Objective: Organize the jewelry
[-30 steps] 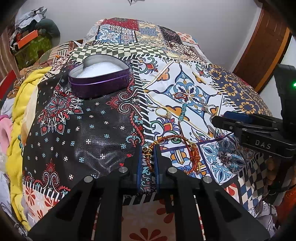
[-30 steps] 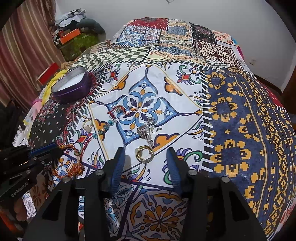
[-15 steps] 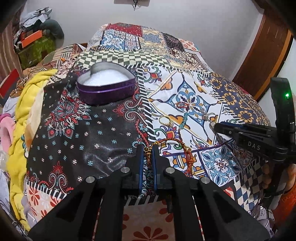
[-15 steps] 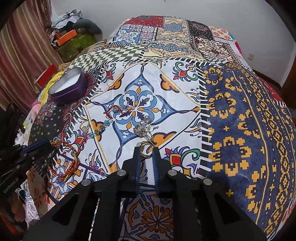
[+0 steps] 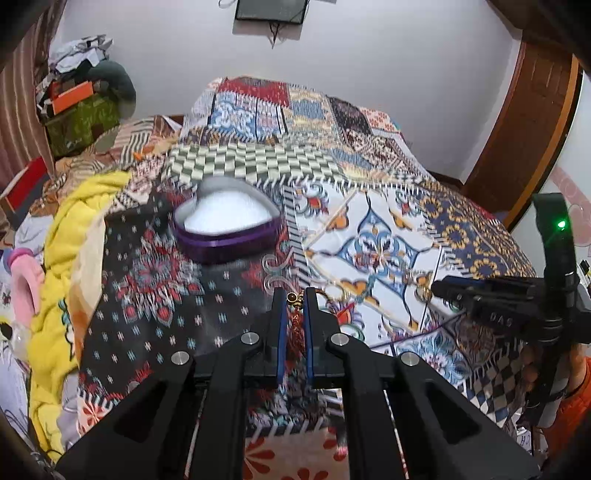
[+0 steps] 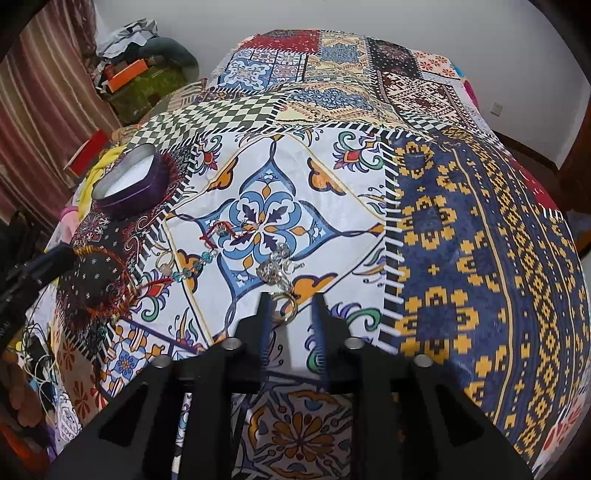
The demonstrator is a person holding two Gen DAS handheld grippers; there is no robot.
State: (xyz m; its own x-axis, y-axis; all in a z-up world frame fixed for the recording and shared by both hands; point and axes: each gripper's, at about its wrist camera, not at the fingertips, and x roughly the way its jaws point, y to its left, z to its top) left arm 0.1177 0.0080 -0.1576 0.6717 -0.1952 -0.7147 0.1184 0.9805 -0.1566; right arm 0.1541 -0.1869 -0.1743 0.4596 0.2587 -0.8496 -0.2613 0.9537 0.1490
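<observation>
A bed [image 6: 480, 229] under a patchwork cover is filling the room. White walls [image 5: 369, 66] are rising behind it, with a dark framed panel [image 5: 271, 9] hanging high. A wooden door [image 5: 524, 122] is standing at right. Striped curtains [image 6: 44, 92] are hanging at left beside piled boxes [image 5: 74, 107]. A yellow blanket [image 5: 55, 258] is lying along the bed's left edge.

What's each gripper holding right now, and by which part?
Left gripper pinches the red-and-gold bracelet at its bead clasp end. Right gripper is open around the gold ring, holding nothing.
</observation>
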